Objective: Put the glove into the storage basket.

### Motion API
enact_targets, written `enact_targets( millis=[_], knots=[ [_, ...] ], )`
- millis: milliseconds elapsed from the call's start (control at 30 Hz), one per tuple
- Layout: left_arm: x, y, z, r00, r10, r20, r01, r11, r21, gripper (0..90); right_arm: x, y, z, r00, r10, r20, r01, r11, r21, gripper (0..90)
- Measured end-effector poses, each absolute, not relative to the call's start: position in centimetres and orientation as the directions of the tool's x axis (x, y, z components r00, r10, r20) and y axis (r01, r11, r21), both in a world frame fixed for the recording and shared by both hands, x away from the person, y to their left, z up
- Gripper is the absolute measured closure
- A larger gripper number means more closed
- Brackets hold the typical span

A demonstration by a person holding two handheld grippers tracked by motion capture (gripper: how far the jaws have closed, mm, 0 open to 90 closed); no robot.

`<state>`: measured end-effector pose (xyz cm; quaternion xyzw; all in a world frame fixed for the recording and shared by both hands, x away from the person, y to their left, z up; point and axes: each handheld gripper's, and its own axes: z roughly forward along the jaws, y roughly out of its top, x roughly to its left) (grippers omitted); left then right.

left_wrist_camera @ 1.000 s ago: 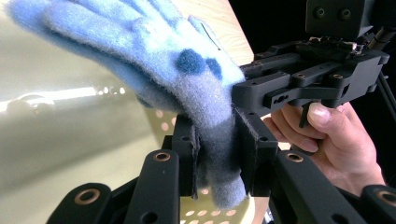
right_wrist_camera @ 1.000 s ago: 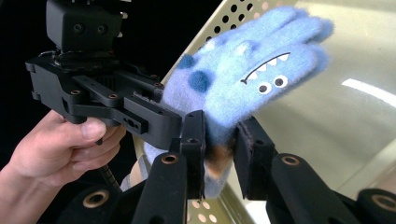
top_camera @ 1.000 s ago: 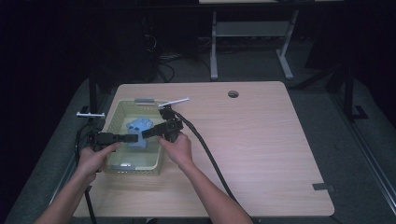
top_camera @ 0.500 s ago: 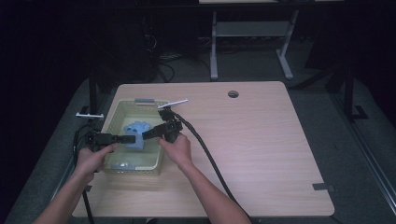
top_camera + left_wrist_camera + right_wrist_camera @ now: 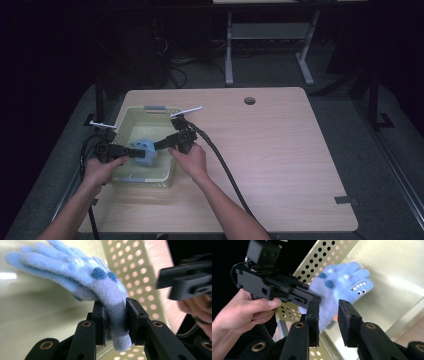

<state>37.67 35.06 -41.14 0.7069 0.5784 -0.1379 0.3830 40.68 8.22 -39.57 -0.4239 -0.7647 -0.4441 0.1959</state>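
A fuzzy light-blue glove with darker blue spots and a small toothy monster face is hanging inside the pale green perforated basket at the table's nine o'clock side. The left gripper is pinching its cuff between both jaws. The right gripper is reaching in from three o'clock, its jaws standing narrowly apart around the glove's lower edge without squeezing it.

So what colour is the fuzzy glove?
Light blue with darker blue spots; the glove shows best in the right gripper view.
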Motion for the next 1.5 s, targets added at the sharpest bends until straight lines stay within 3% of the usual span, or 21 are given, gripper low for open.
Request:
enact_targets(
  millis=[367,533,633,933,1133,1500],
  knots=[
    [38.5,33.2,-41.4,0.307,0.82,-0.482,0.935,-0.165,0.315,66.7,39.9,7.4,-39.0,-0.578,0.469,0.668,0.811,0.238,0.535,69.8],
    [38.6,33.4,-41.4,0.269,0.84,-0.471,0.944,-0.134,0.301,57.4,39.7,7.0,-38.7,-0.582,0.473,0.662,0.807,0.238,0.54,69.1],
    [38.6,34.0,-40.9,0.274,0.844,-0.461,0.939,-0.131,0.318,56.5,39.6,6.7,-38.6,-0.582,0.475,0.66,0.807,0.234,0.543,68.4],
    [38.8,34.0,-39.4,0.285,0.847,-0.45,0.927,-0.124,0.354,62.0,39.6,6.0,-38.4,-0.585,0.472,0.659,0.803,0.222,0.554,68.1],
    [39.4,33.0,-40.3,0.296,0.858,-0.419,0.933,-0.166,0.319,68.1,39.5,5.5,-38.3,-0.584,0.475,0.659,0.803,0.214,0.557,67.7],
    [40.3,32.1,-41.9,0.29,0.892,-0.348,0.948,-0.218,0.23,67.9,39.4,4.8,-38.2,-0.59,0.473,0.654,0.796,0.208,0.568,67.4]
  ],
)
